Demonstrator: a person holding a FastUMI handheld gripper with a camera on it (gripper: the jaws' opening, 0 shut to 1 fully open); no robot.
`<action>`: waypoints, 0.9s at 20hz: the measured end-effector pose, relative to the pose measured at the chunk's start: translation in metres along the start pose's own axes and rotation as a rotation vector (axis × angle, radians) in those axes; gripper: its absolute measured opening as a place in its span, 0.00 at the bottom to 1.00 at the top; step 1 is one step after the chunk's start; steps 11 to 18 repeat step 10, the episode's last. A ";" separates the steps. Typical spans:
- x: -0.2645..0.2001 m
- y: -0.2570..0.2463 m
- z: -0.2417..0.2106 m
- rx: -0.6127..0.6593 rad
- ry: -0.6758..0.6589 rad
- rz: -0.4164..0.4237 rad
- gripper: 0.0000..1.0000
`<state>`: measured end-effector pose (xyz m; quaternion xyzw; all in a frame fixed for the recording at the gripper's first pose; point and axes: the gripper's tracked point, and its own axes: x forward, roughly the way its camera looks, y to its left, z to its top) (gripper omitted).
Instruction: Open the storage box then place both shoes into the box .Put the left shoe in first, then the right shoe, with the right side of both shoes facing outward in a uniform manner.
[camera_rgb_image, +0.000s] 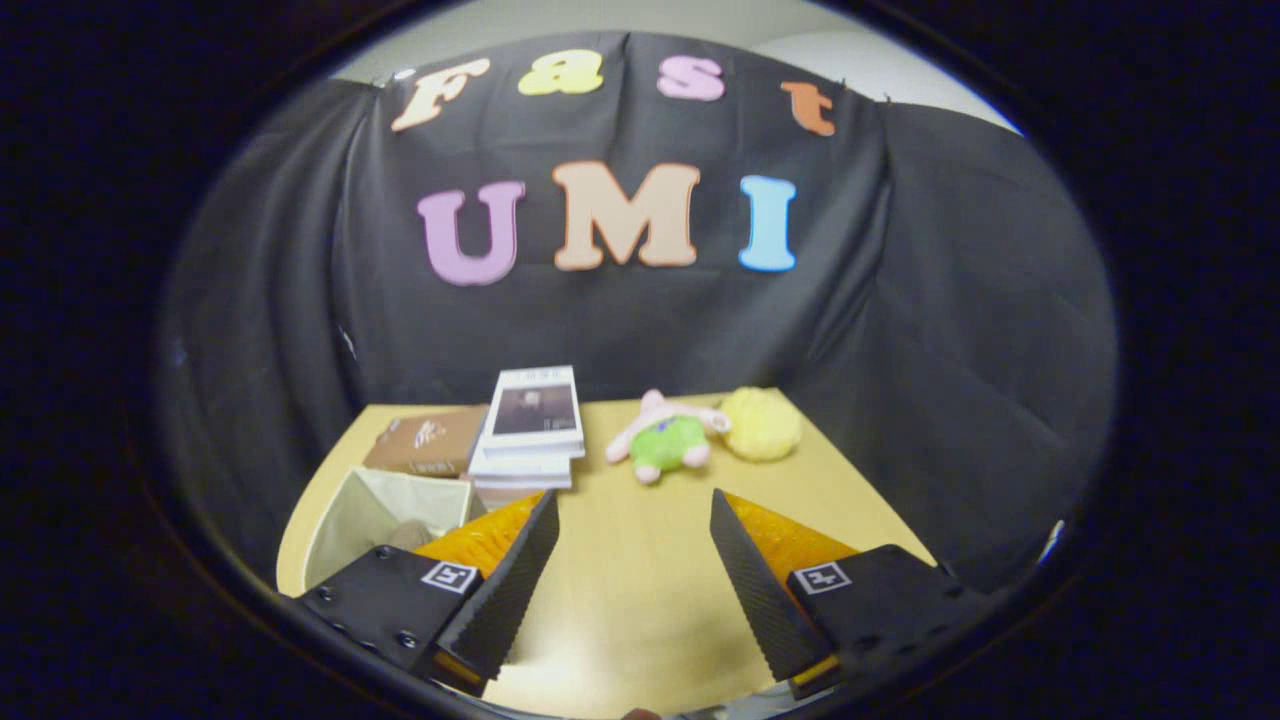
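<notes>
1. One table (640, 590) takes up the foreground, its bare top lying between and ahead of the fingers.
2. Held above it is the gripper (634, 580), its fingers spread wide apart with nothing between them.
3. Beside the left finger a box (345, 520) is seen, pale fabric-walled, its top open toward the camera; something dark and rounded lies inside, possibly a shoe, though this cannot be told for sure.
4. Beyond the box a stack of books (530, 430) is set, with a brown carton (425, 445) just beside it on the left.
5. Farther back, near the table's far edge, a green-and-pink plush (668, 440) lies touching a yellow ball (762, 424).
6. No shoe is clearly made out on the open tabletop, so it cannot be settled which shoes are already in the box.
7. Judged from the open box and the empty, parted fingers, the work is taken to be either between shoes or finished.
8. If a shoe remains, it would have to be found and gripped, then lowered into the box with its right side outward.
</notes>
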<state>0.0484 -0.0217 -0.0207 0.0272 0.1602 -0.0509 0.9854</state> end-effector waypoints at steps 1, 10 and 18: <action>-0.005 -0.005 0.013 0.000 -0.068 0.011 0.98; -0.043 -0.017 0.020 -0.015 -0.321 0.063 0.98; -0.043 -0.017 0.020 -0.015 -0.321 0.063 0.98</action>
